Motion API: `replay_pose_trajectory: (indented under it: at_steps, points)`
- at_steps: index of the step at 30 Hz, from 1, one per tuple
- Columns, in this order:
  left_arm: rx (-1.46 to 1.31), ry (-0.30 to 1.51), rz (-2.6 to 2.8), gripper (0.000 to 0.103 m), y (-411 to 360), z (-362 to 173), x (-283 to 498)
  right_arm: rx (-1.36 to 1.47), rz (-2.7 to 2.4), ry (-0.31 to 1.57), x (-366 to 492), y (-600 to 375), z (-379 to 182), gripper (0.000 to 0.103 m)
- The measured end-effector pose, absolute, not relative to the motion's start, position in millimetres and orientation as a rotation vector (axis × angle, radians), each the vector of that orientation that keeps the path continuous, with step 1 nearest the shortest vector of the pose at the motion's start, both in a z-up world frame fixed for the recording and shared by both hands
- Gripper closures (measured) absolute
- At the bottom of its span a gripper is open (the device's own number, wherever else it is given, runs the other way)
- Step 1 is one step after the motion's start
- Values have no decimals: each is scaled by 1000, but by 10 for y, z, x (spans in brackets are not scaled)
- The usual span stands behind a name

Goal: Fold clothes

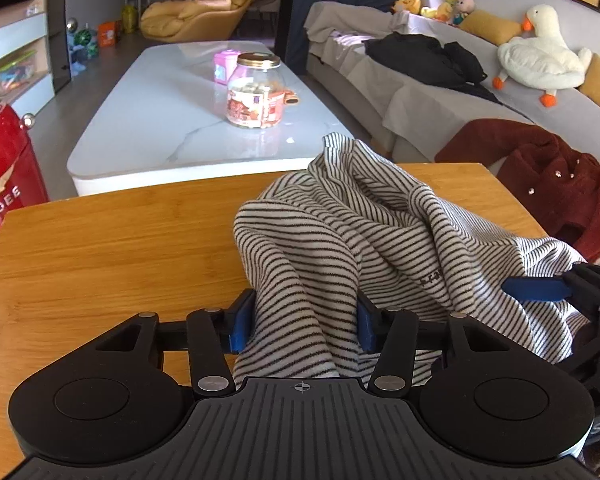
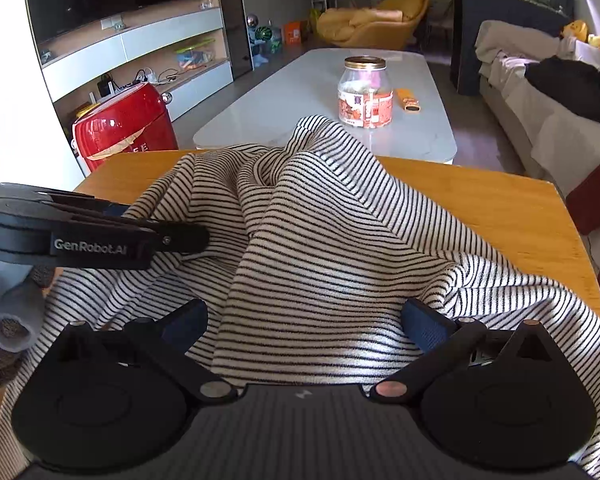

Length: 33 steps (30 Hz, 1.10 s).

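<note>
A black-and-white striped garment [image 1: 364,236] lies crumpled on the wooden table [image 1: 112,248]. My left gripper [image 1: 304,322] has its blue pads [image 1: 242,320] spread, with a fold of the striped cloth bunched between them. My right gripper [image 2: 304,326] is open wide, its blue pads [image 2: 424,326] on either side of a broad fold of the same garment [image 2: 320,240]. The right gripper shows at the right edge of the left wrist view [image 1: 560,292]. The left gripper's body shows at the left of the right wrist view [image 2: 92,236].
A white marble coffee table [image 1: 172,116] with a snack jar [image 1: 256,92] stands beyond the wooden table. A grey sofa [image 1: 440,92] holds a red coat [image 1: 548,184], black clothes and a goose plush. A red appliance [image 2: 124,124] sits on the floor at left.
</note>
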<state>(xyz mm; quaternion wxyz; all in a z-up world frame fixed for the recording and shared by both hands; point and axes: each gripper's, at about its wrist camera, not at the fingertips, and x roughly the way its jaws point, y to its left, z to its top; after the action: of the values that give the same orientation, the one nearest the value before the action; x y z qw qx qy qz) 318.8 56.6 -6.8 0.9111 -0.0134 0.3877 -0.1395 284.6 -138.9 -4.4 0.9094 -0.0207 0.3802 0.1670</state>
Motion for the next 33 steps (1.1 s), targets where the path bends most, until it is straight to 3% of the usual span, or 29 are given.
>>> replay_pose_trajectory:
  at_steps: [7,9,11,14,16,20,24,33]
  points:
    - [-48,788,-323,61,703,-57,3065,-222,359,767,2699,-1198,-3,3]
    - [-48,786,-329,62,746,-37,3002,-255,357,702,2615,-1201,41,27]
    - [-47,785,-336,64,790,-17,2940,-248,372,683,2575,-1269,80,69]
    - [-47,783,-346,69,855,13,2846,-319,354,623,2506,-1363,172,93]
    - [-49,767,-346,75,954,83,2807,-418,270,530,2469,-1421,265,93]
    - [-35,752,-264,75,1111,185,2858,-505,50,409,2757,-1709,427,93]
    - [-26,732,-192,77,1232,220,2931,-365,-19,525,3124,-2097,304,94]
    - [11,785,-99,87,1604,95,2703,-207,139,664,2460,-2427,77,94]
